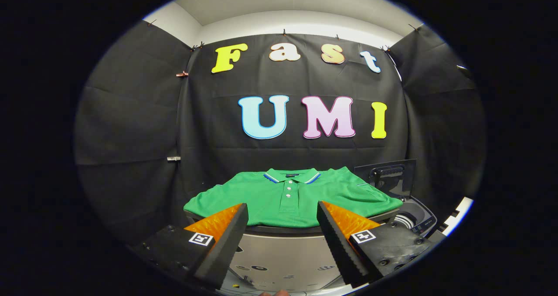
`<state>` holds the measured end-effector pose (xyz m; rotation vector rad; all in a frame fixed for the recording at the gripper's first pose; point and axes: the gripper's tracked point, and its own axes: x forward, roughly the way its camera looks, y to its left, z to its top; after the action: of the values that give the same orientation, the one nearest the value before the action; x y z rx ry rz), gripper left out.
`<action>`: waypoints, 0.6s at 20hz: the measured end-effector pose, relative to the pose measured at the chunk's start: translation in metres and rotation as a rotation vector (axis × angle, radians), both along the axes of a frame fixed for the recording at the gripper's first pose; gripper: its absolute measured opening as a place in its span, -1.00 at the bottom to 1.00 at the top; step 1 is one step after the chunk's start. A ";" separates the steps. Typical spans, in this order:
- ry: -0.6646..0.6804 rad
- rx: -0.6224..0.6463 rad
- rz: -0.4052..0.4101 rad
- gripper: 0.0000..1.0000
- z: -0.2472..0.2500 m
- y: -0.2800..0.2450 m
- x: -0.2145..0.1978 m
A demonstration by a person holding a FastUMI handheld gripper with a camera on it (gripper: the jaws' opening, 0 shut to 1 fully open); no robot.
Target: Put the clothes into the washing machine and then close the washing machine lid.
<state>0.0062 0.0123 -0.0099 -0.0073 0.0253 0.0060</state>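
Observation:
A green polo shirt (287,195) with a blue-and-white trimmed collar lies folded flat on a dark-rimmed stand (283,231), just beyond my fingers. To the right of the shirt a washing machine (414,219) stands with its dark lid (388,176) raised upright and the drum opening showing below it. My gripper (282,215) is open, with nothing between its fingers. It hovers in front of the shirt's near hem, apart from it.
The stand's pale front panel (283,252) sits below the fingers. Black cloth walls close in behind and on both sides. A white strip of floor or edge (460,213) shows to the right of the washer.

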 end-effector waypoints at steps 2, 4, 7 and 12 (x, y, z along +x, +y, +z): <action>0.006 0.002 0.001 0.97 -0.002 0.001 0.000; 0.010 0.007 0.000 0.97 -0.003 0.001 0.001; 0.011 0.012 0.001 0.98 -0.003 0.002 0.003; 0.016 0.010 -0.005 0.98 -0.005 0.000 0.006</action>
<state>0.0118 0.0128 -0.0147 0.0026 0.0412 0.0014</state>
